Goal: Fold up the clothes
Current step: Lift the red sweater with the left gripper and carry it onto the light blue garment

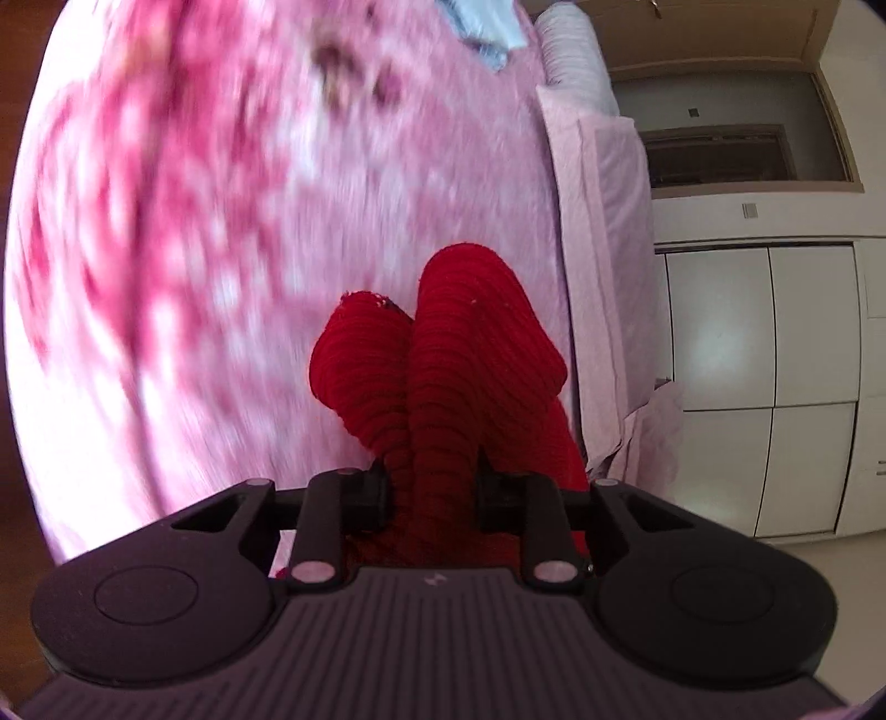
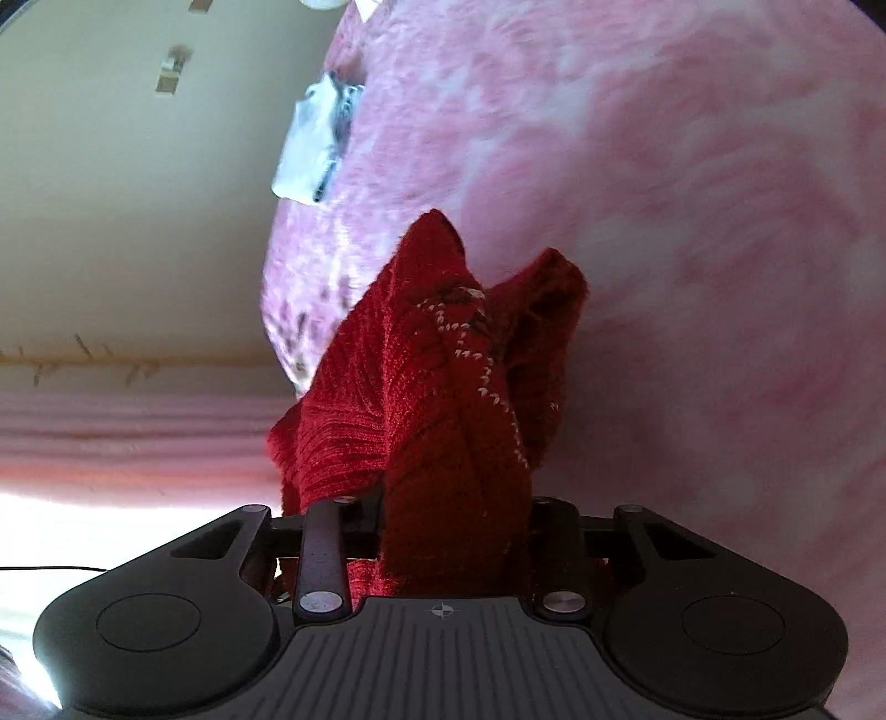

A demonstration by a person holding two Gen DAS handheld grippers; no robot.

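left gripper point(image 1: 431, 493) clamps red knit point(image 1: 443, 354) | right gripper point(image 2: 454, 526) clamps red knit point(image 2: 432, 376) | above pink bedspread point(image 1: 194, 221)

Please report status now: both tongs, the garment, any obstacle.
Left tongs shut on red knit sweater. Right tongs shut on same sweater, bunched. Pink floral bedspread beyond. No obstacle seen.

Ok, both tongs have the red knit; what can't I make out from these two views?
- Left wrist view: the red knit garment bunches over the left tongs, hiding the fingertips.
- Right wrist view: the fabric covers the right tongs too; the garment's type and full shape are hidden.
- Both views: the pink floral bedspread is motion-blurred.
- The light blue item is cut off by the top edge.
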